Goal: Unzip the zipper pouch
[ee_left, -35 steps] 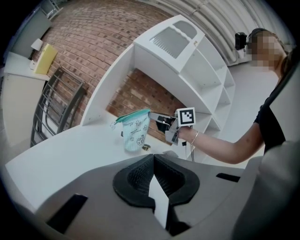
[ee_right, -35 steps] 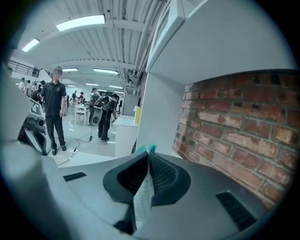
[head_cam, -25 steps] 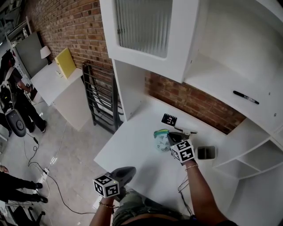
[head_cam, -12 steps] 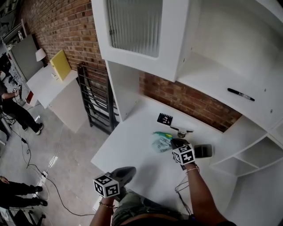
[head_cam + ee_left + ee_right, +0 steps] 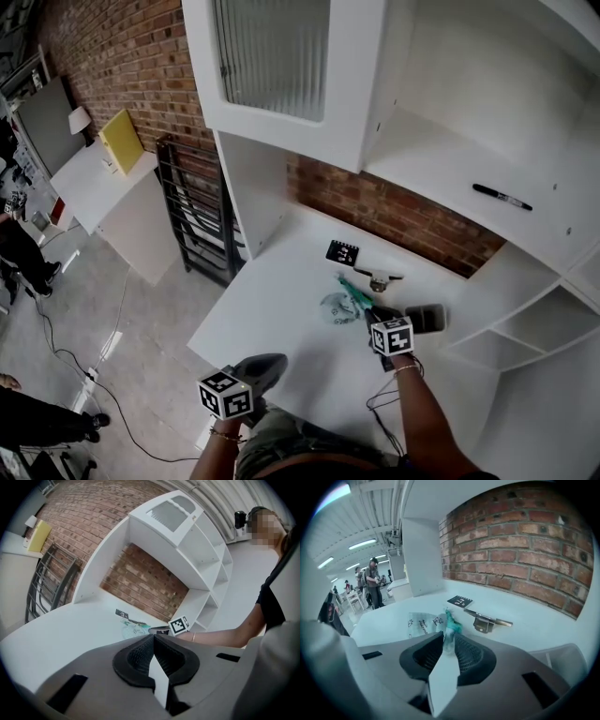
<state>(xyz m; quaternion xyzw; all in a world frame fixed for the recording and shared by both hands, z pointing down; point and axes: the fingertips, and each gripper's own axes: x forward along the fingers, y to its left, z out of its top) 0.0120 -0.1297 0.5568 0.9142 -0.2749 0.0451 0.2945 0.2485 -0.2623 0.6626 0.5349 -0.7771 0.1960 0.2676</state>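
Right gripper view: right claw (image 5: 449,638) pinches the teal pull (image 5: 452,622) of the zipper pouch (image 5: 423,622), jaws just easing apart after drawing it nearer. Unzipping seems underway; the left claw (image 5: 153,640) is closed, empty.

The room was bright. Long ceiling lights (image 5: 363,542) shone in the right gripper view. The white desk (image 5: 272,309) looked very light, with only soft shadows. Both gripper views bent round at the edges and went black in the corners. Up close, the left gripper (image 5: 153,638) looked a little blurry.
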